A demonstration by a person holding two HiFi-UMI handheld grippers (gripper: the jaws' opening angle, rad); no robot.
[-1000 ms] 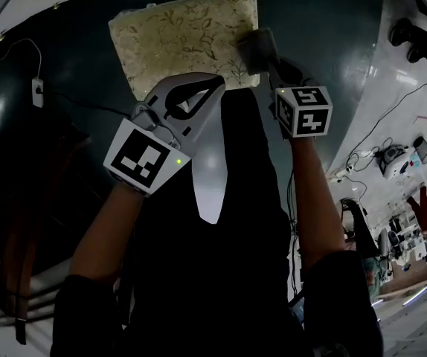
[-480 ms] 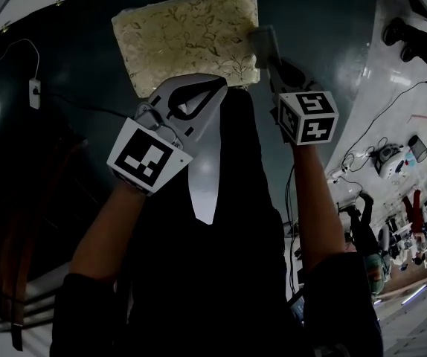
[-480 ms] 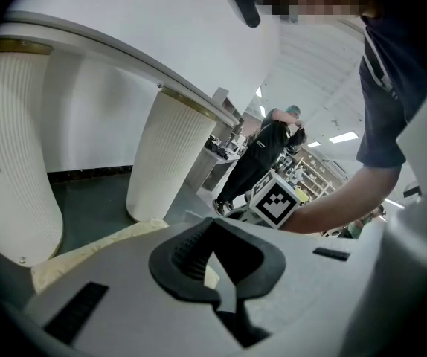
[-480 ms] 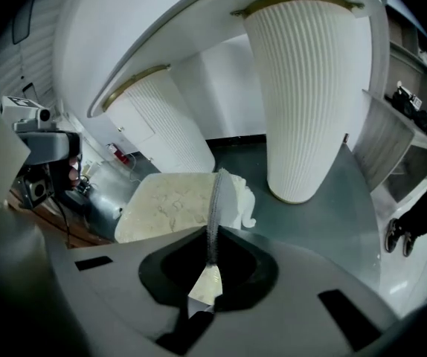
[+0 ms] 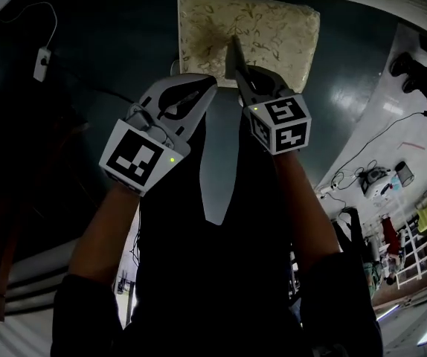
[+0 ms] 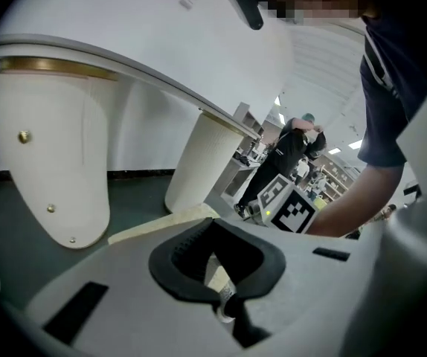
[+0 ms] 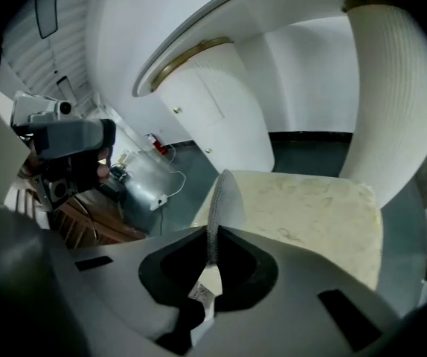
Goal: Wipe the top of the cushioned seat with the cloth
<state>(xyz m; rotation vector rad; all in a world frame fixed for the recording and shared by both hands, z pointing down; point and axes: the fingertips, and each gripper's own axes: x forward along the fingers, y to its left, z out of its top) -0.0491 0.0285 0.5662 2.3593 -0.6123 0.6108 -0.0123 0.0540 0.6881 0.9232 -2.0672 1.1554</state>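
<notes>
A person leans over a cream, leaf-patterned cushioned seat [image 5: 273,32] that sits on a dark green floor [image 5: 102,36] at the far side of the scene, doing the wiping with hand-held tools. The right gripper [image 5: 237,73] has its jaws clamped on a folded grey woven cloth [image 5: 232,54], which stands edge-on over the near left part of the seat; whether it is pressing on the fabric cannot be told from here. The left gripper [image 5: 210,84] hangs just near of the seat's near left edge, its jaws brought together on nothing and touching nothing. From the right gripper's own view, the cloth [image 7: 219,199] rises as a thin blade in front of the pad [image 7: 318,214], with a white ribbed pedestal [image 7: 403,95] beyond on the right. The risks look plain enough: held on edge, the cloth may clean only a narrow stripe, and a hard push could drag it out of the jaws. With the other tool idle, the seat might also skid under a stroke. No brand can be read. The marker cubes [image 5: 280,125] carry only black-and-white square codes, and a small white tag [image 7: 202,292] at the cloth's base is too small to read.
</notes>
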